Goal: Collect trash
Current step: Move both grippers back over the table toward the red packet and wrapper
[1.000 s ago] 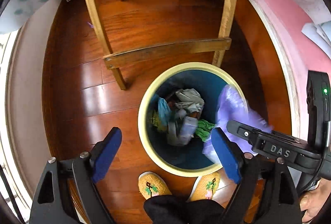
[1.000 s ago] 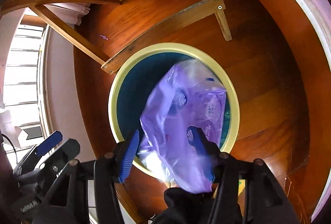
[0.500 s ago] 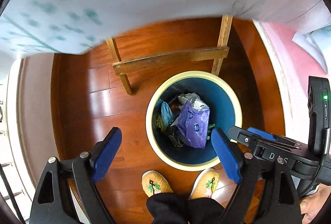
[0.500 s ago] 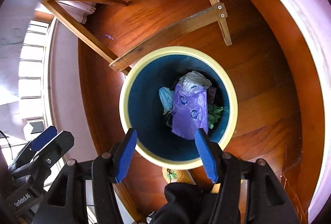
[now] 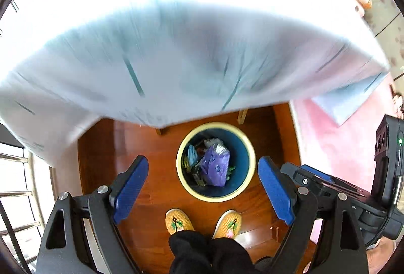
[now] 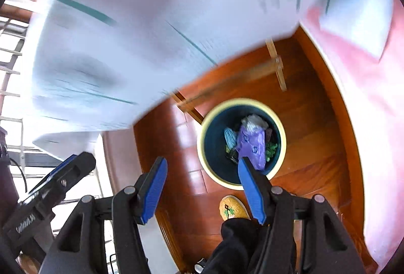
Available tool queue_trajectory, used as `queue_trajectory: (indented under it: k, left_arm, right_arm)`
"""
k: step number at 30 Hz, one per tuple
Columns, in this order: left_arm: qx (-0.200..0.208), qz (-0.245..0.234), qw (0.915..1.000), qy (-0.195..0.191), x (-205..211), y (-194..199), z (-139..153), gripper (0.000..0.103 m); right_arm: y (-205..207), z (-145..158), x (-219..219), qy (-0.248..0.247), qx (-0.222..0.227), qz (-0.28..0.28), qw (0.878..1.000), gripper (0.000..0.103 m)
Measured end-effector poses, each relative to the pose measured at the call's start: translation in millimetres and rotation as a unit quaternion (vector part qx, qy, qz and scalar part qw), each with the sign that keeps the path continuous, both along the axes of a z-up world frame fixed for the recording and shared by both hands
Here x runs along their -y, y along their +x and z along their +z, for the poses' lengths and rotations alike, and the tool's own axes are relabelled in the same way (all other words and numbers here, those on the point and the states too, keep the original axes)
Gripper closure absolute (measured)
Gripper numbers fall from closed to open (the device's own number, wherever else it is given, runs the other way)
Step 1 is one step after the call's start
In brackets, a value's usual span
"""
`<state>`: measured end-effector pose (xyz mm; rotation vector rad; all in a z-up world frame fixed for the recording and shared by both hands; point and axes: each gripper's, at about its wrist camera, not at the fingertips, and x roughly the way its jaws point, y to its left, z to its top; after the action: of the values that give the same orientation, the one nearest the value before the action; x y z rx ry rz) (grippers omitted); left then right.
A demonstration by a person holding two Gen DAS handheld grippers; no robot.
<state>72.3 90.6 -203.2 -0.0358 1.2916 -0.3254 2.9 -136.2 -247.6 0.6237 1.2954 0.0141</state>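
Observation:
A round bin (image 5: 246, 194) with a cream rim and blue inside stands on the wooden floor; it also shows in the right wrist view (image 6: 202, 147). A purple plastic bag (image 5: 214, 169) lies inside it on other trash, also seen in the right wrist view (image 6: 251, 147). My left gripper (image 5: 203, 188) is open and empty, high above the bin. My right gripper (image 6: 202, 188) is open and empty, high above the bin's left side.
A white tablecloth with green lines (image 5: 176, 46) hangs over the top of both views (image 6: 151, 33), blurred. A pink surface (image 5: 335, 147) lies to the right. Wooden table legs (image 6: 277, 69) stand behind the bin. The person's yellow slippers (image 5: 178, 221) stand below the bin.
The purple bag left my right gripper and dropped into the bin. Both grippers have risen well above the bin, and the tablecloth now fills the upper views.

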Motion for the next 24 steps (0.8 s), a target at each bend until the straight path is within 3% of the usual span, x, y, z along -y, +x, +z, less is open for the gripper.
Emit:
queue_trajectory:
  k: [11, 24]
  left_arm:
    - [0.092, -0.023, 0.9952, -0.025, -21.8, 13.5, 141.8, 0.016]
    - [0.206, -0.058, 0.9758, -0.047, -31.1, 44.0, 264.3, 0.016]
  right_arm:
    - [11.6, 150.9, -7.2, -0.043, 0.083, 0.016, 0.995, 0.044]
    - [52.9, 270.5, -11.7, -0.095, 0.187, 0.007, 0.978, 0.044]
